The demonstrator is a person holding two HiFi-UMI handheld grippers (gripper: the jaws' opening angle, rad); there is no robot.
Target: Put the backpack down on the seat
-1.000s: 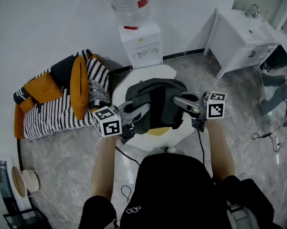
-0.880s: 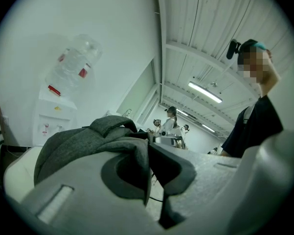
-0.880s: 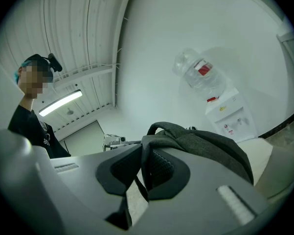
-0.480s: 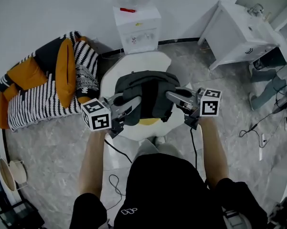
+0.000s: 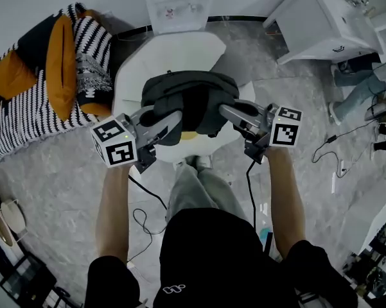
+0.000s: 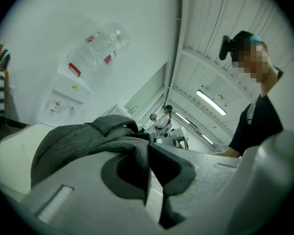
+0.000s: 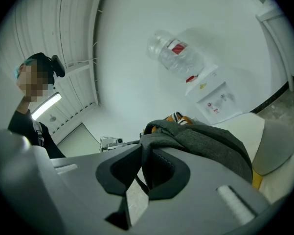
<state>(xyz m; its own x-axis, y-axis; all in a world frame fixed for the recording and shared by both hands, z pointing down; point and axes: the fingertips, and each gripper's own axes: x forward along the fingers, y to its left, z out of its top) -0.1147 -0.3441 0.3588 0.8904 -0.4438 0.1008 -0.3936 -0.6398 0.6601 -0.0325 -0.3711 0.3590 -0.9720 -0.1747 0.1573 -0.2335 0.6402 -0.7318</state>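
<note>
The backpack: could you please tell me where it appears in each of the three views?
Head view: the backpack is in the centre, a little above the middle.
Left gripper view: the backpack is at lower left, its grey cloth running in to the centre.
Right gripper view: the backpack is at lower right of centre.
Shared landmark: the water dispenser stands behind the backpack in every view.

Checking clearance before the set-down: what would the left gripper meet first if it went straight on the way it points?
The backpack: the left gripper is shut on its fabric, and the bag's bulk lies straight ahead. What lies past it I cannot tell.
</note>
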